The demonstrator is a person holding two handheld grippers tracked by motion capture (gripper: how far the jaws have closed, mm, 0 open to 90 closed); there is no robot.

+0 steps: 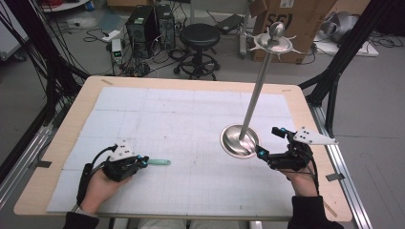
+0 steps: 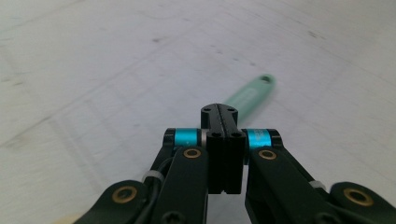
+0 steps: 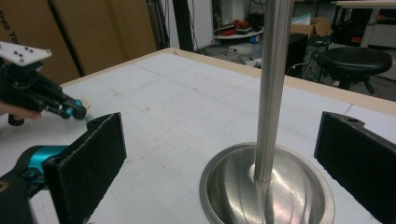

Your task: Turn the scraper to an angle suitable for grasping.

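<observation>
At the bottom left of the high view, the left gripper [image 1: 141, 161] is held in a hand [image 1: 98, 187] low over the white gridded mat [image 1: 181, 114]. In the left gripper view its jaws are seen pressed flat together, and a mint-green handle [image 2: 251, 93] with a hole at its far end is clamped between them, jutting out past the tips toward the upper right of the frame. In the high view that handle [image 1: 159, 162] is seen lying just over the mat, pointing toward the centre.

At the lower right, the right gripper [image 1: 270, 141] is spread wide, nothing gripped. In the right gripper view its two black jaws are set either side of the round steel base [image 3: 267, 189], without touching it. From that base [image 1: 239, 141] a slim steel pole [image 1: 255, 88] is carried up, tilted in the high view, and is topped by a spiked dish and ball [image 1: 275, 40].

Beyond the wooden table edge [image 1: 191, 82], a black stool [image 1: 199, 43], computer towers [image 1: 149, 26] and cardboard boxes [image 1: 296, 19] are seen on the floor.
</observation>
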